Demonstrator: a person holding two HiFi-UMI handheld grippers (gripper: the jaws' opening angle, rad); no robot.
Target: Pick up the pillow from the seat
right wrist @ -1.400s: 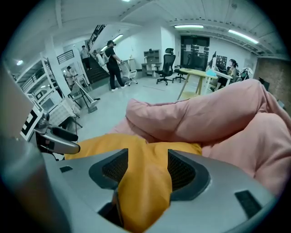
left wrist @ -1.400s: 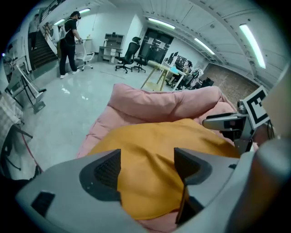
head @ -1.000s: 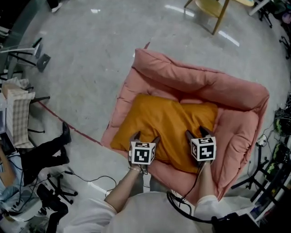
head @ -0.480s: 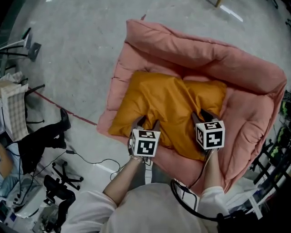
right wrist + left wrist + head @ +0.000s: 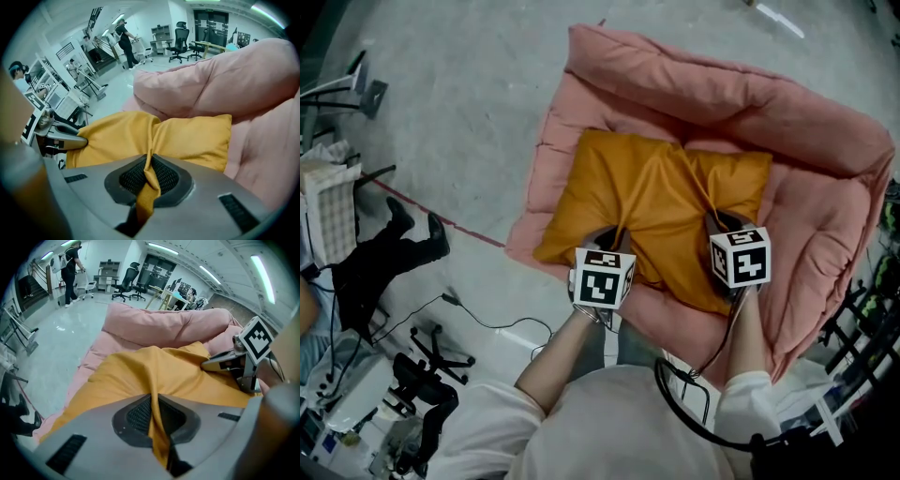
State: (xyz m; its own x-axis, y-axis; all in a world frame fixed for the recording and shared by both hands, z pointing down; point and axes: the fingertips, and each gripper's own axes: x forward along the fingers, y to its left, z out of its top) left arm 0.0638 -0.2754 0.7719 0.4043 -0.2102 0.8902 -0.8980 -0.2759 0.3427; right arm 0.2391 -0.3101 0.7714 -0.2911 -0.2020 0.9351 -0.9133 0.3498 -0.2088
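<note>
**Head view: both grippers clamped on the pillow**

Left gripper (image 5: 612, 236) and right gripper (image 5: 719, 223) have just closed, each pinching a fold of the orange pillow (image 5: 661, 192) near its front edge. The pillow lies in the pink seat (image 5: 722, 94) — padded back and sides rise behind and beside it. Around it: a red floor line (image 5: 441, 222), a black cable (image 5: 502, 326), and office chairs (image 5: 126, 283) far back.
</note>
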